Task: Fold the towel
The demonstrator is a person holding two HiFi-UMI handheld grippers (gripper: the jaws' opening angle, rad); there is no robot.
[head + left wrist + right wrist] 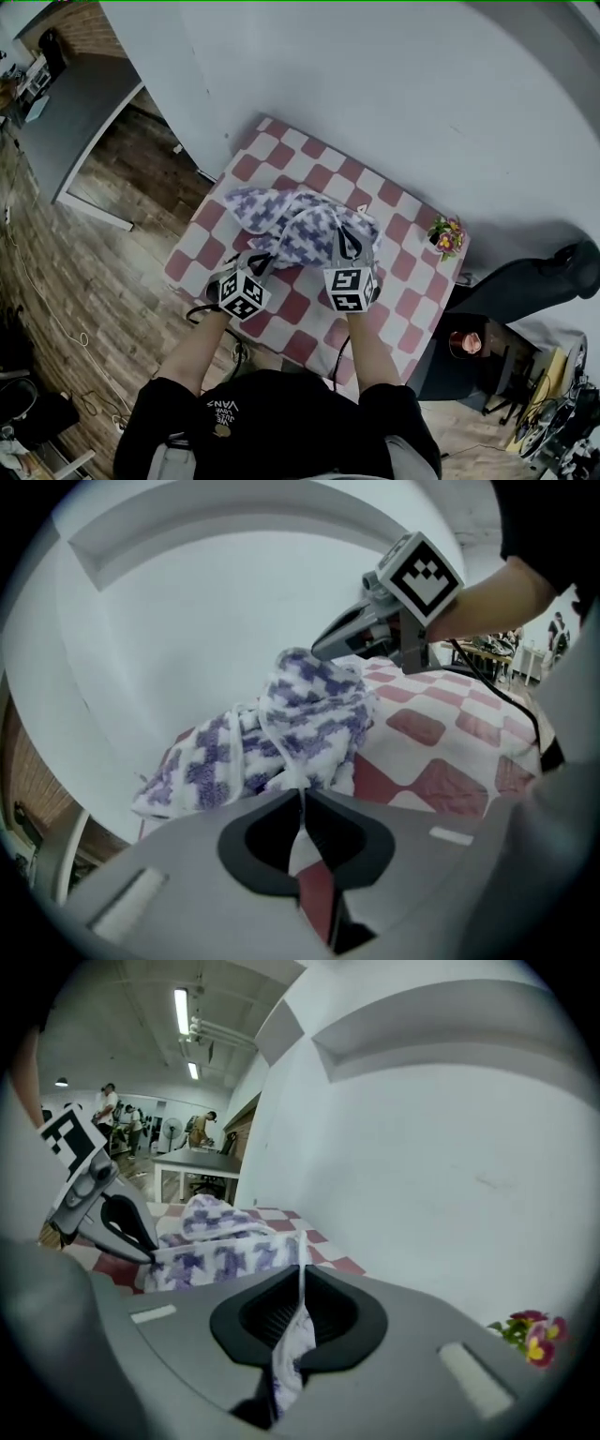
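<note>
My left gripper (302, 797) & right gripper (302, 1274) are each clamped on the towel (281, 211) hem. I'd lift the 2 corners level, keeping the edge taut btwn them.

White wall (394, 84) behind the checkered table (309, 319) — wood plank floor (56, 281), ceiling strip lights (181, 1011).

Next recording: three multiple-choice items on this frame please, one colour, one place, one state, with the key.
1. The towel is: A plain blue; B purple and white; C green.
2. The flowers stand: A on the floor; B on the towel; C at the table's right corner.
3. The left gripper and right gripper are: A both open; B both shut on the towel; C one open.
Key: B, the pattern shows in every view; C, per the head view; B, cloth is pinched between each closed pair of jaws.
</note>
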